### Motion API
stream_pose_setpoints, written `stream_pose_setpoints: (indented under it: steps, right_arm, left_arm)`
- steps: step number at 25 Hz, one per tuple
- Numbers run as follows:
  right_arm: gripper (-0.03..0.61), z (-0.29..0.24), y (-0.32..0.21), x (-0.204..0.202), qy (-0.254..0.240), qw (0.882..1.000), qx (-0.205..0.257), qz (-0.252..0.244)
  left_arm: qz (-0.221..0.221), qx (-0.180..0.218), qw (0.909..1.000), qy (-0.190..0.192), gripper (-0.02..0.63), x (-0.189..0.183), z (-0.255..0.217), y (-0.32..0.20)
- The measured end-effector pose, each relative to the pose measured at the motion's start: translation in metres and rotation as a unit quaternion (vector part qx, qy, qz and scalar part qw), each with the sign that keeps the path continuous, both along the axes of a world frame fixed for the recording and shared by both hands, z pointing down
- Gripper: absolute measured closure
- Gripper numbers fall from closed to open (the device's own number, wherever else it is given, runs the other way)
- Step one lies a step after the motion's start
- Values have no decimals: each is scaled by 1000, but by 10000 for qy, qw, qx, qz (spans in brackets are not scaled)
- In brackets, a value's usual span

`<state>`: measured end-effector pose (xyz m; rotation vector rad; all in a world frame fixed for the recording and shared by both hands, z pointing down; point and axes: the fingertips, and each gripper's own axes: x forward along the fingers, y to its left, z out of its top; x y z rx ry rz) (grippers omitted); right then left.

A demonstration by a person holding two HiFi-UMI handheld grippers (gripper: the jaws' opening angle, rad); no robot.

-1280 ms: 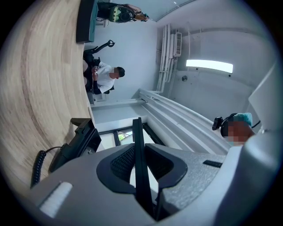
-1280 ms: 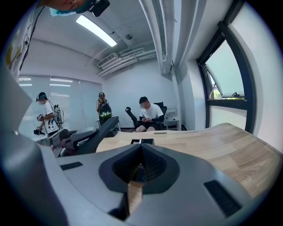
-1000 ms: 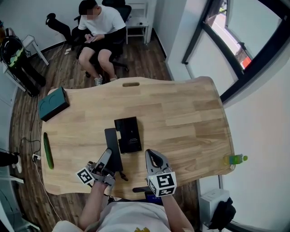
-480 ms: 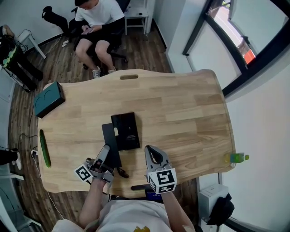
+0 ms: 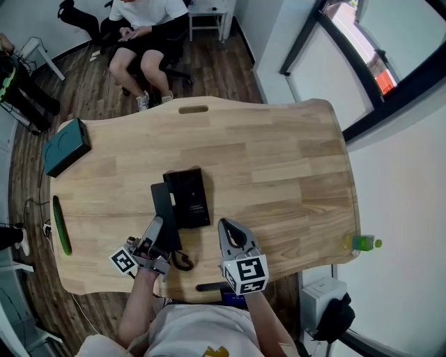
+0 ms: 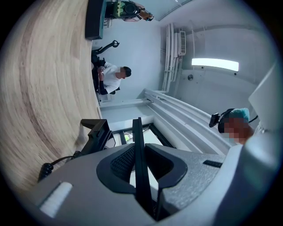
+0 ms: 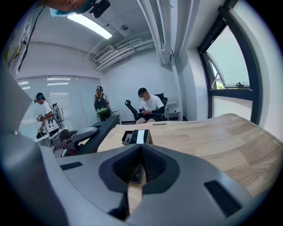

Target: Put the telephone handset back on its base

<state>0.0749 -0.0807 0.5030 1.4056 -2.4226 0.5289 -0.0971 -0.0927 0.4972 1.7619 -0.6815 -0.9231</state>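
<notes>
The black telephone base (image 5: 191, 197) lies flat near the middle of the wooden table (image 5: 279, 167). The long black handset (image 5: 162, 206) runs along the base's left side, and my left gripper (image 5: 157, 229) is shut on its near end. In the left gripper view the handset (image 6: 136, 145) shows edge-on as a thin black blade clamped between the pads, with the base (image 6: 94, 133) beyond it. A curled cord (image 5: 182, 261) lies by the table's near edge. My right gripper (image 5: 224, 226) hovers to the right of the base, shut and holding nothing. The right gripper view shows the base (image 7: 137, 136) ahead.
At the far left of the table lies a teal box (image 5: 66, 148), with a long green object (image 5: 60, 224) nearer along the left edge. A green bottle (image 5: 360, 242) sits beyond the right edge. A person (image 5: 148, 17) sits on a chair behind the table.
The head view has shifted, so everything sits a little lower and further left in the frame. The left gripper keeps the handset beside the base; the right gripper stays shut.
</notes>
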Motion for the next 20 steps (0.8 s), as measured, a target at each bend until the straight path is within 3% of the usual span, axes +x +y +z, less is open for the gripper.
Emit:
stream_pose_setpoints:
  steps: [20]
  right_arm:
    - [575, 27, -5, 8, -5, 9992, -392, -30]
  left_arm:
    - [-84, -259, 9996, -45, 540, 1, 38, -27]
